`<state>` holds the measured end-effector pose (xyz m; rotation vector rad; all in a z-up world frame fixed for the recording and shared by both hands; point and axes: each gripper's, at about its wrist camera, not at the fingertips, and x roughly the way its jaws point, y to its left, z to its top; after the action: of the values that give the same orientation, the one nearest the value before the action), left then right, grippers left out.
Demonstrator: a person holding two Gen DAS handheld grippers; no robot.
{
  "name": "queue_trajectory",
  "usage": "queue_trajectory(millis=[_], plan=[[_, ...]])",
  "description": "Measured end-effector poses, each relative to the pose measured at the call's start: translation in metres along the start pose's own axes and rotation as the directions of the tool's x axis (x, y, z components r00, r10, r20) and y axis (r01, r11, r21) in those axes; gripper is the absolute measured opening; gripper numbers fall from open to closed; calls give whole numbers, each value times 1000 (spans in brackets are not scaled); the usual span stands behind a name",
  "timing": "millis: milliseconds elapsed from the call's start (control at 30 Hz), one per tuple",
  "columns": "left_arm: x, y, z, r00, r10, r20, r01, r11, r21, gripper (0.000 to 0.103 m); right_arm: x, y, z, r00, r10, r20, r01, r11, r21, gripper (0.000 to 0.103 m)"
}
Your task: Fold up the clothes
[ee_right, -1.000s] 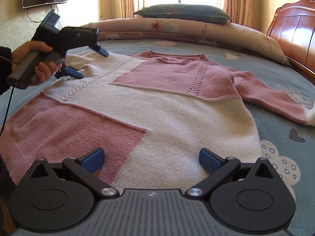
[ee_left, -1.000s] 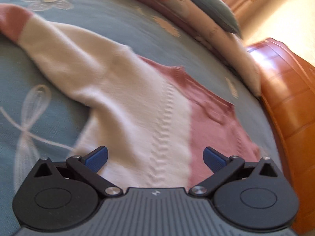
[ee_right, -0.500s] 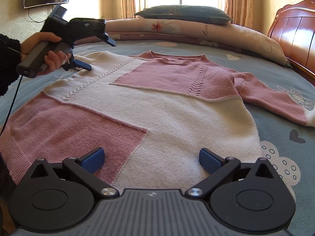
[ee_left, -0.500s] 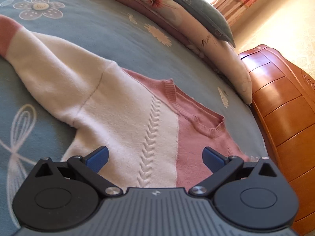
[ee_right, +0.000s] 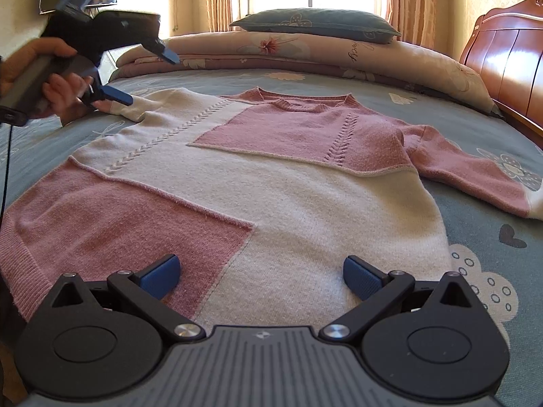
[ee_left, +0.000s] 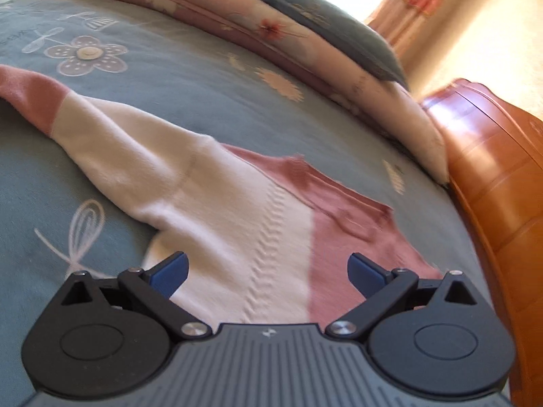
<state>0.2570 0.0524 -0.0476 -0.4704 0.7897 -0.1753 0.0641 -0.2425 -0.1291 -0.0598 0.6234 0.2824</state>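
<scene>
A pink-and-cream knitted sweater (ee_right: 258,176) lies spread flat, front up, on a grey-blue bedsheet printed with flowers and dragonflies (ee_right: 482,237), neckline toward the pillows and hem toward the right wrist camera. The right gripper (ee_right: 261,276) sits low over the hem with its blue-padded fingers spread wide and nothing between them; the hem edge itself is hidden behind the tool body. The left gripper (ee_right: 144,74), held in a person's hand (ee_right: 54,84), is above the sweater's cream left sleeve (ee_left: 129,156) near the shoulder, jaws likewise wide apart and empty; whether the lower fingertip touches the knit cannot be told. The left wrist view is motion-blurred, so the cable pattern and collar read only roughly. The pink cuff of that sleeve (ee_left: 23,88) runs out of frame at the left edge. The opposite pink sleeve (ee_right: 475,169) is cut off at the right edge. A folded floral quilt (ee_right: 305,52) and a grey pillow (ee_right: 315,22) lie beyond, beside an orange wooden headboard (ee_right: 509,54).
</scene>
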Motion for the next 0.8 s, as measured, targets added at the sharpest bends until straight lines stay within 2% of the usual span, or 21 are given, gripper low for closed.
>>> queue_trajectory(millis=[100, 200, 433, 567, 733, 800], plan=[[-17, -21, -12, 998, 30, -49, -26, 995, 95, 100, 0, 2, 1, 1000, -10, -6, 11, 1000, 9, 103], [-28, -40, -27, 996, 52, -73, -35, 976, 213, 100, 0, 2, 1, 1000, -23, -13, 23, 1000, 20, 103], [-12, -63, -53, 994, -37, -99, 74, 913, 401, 101, -6, 16, 6, 992, -105, -71, 106, 994, 9, 103], [16, -65, -64, 992, -43, -121, 96, 876, 473, 101, -17, 15, 17, 983, -114, -143, 115, 993, 1, 103], [45, -54, -79, 985, -69, -160, 143, 844, 517, 101, -41, -21, 56, 982, -86, -169, 111, 983, 145, 100], [47, -45, -86, 985, -101, -142, 162, 832, 531, 101, -46, -37, 74, 981, -105, -164, 137, 971, 194, 99]])
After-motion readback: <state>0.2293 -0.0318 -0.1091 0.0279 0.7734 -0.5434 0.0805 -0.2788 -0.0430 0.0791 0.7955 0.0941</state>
